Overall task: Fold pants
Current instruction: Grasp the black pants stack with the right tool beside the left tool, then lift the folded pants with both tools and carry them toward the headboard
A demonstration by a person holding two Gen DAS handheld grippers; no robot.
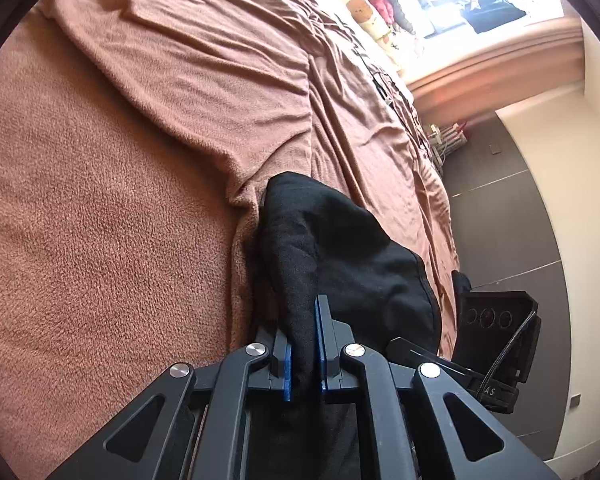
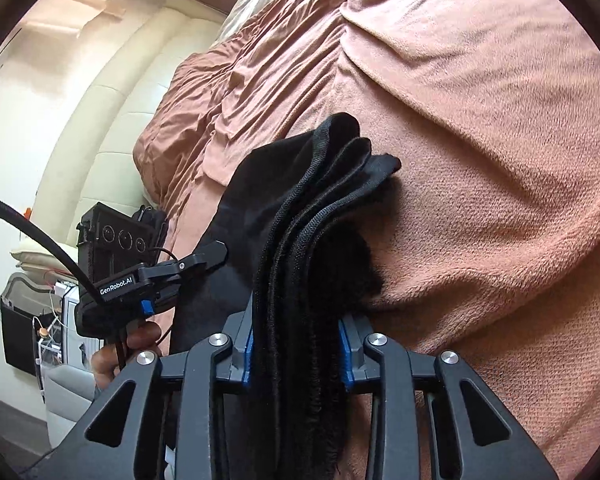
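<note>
The black pants (image 1: 340, 248) hang bunched between both grippers above the brown blanket. My left gripper (image 1: 304, 344) is shut on a fold of the black cloth between its blue pads. My right gripper (image 2: 300, 340) is shut on several stacked layers of the pants (image 2: 320, 208), with their stitched edges showing. The right gripper shows at the right of the left wrist view (image 1: 496, 340). The left gripper shows at the left of the right wrist view (image 2: 140, 272), held by a hand.
A brown fleece blanket (image 1: 120, 200) covers the bed and is rumpled farther up (image 2: 480, 100). A bright window with stuffed toys (image 1: 372, 12) lies beyond the bed. A dark floor (image 1: 500, 200) and a cream padded headboard (image 2: 112, 100) flank it.
</note>
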